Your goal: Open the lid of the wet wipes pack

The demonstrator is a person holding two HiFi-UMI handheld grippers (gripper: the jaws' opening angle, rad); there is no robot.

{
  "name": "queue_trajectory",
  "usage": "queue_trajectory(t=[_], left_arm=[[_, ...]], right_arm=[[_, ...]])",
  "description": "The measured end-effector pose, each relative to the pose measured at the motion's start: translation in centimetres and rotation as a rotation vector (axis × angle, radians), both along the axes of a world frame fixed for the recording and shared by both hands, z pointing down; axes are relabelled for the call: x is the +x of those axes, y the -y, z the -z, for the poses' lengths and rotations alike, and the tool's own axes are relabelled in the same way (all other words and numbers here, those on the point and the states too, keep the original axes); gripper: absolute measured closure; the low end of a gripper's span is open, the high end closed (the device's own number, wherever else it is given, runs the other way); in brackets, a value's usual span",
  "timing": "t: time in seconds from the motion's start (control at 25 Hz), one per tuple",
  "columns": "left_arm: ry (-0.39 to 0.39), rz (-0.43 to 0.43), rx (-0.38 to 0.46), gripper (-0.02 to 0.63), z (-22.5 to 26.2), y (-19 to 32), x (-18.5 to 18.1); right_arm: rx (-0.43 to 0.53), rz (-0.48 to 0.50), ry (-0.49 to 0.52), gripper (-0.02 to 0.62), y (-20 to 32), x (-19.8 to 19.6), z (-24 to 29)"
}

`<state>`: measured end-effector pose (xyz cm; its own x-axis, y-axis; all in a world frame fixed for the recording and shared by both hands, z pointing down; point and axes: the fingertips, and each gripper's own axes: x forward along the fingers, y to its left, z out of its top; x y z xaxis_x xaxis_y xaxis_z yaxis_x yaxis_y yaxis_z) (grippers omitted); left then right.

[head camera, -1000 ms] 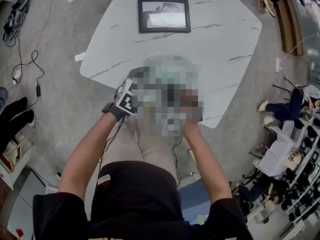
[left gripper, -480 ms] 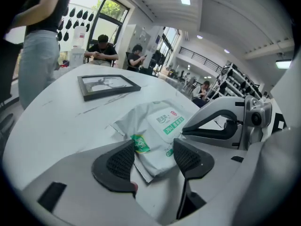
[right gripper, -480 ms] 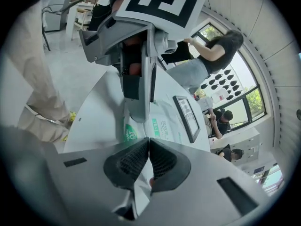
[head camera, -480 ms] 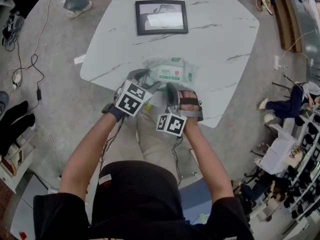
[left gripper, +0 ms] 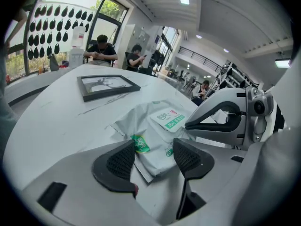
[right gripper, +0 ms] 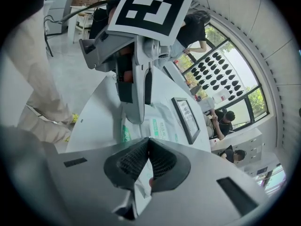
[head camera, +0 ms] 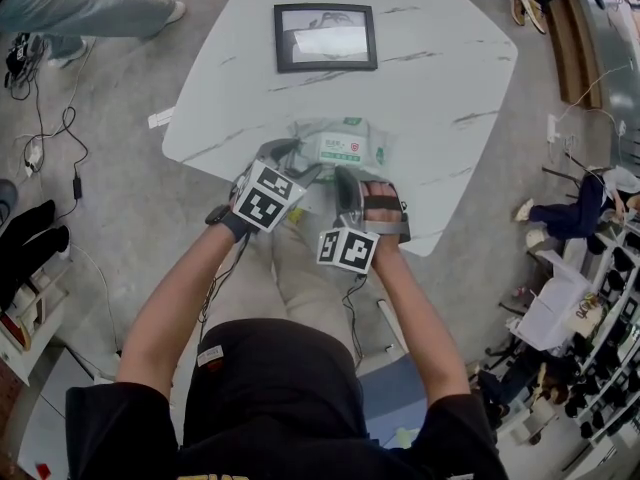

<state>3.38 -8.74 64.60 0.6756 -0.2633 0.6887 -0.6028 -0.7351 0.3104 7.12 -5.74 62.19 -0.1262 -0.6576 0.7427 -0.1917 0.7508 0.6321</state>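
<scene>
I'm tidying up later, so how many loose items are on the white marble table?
2. A black-framed rectangular picture lies at the far side; a whitish soft-plastic wet wipes pack lies at the near edge. Anything under the pack stays hidden.

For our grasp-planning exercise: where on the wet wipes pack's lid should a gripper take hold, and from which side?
Probably the rim of the lid, from above at a slant: a thin plate lying flat atop the wet wipes pack. Which edge lifts cannot be told.
</scene>
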Motion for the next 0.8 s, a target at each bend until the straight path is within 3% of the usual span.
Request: queue_trajectory(t=[0.48,0.8], left_arm=[[-0.006,-0.005,-0.010,0.336,-0.3,0.1,0.0],[-0.009,-0.009,-0.012,0.337,-0.1,0.0,-0.1]], right_arm=[[-0.004,0.000,0.026,0.592,0.4,0.1,1.0],[-0.073,0.002,0.157,0.591,0.8,0.2,2.3]])
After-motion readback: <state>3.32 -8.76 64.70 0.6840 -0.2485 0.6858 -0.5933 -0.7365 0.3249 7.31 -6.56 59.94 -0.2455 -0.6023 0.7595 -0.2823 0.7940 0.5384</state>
